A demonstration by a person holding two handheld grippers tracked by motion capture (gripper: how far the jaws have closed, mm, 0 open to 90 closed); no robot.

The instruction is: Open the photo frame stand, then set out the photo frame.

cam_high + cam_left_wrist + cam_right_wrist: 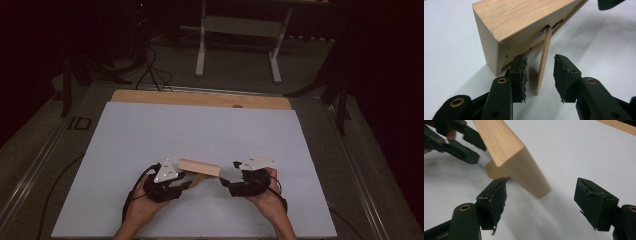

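Stood the pale wooden picture frame (199, 167) on the white table sheet (150, 130), thin back strut (543, 65) unpinched between half-open left gripper (539, 75) pads, right gripper (540, 202) wide, empty; next probably widen strut.

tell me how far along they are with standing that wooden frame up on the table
Done: the wooden frame stands tilted on the white table, its thin back strut swung out. In hand: the left gripper straddles the strut with open jaws; the right gripper is open beside the frame's end. Left: backing both away.
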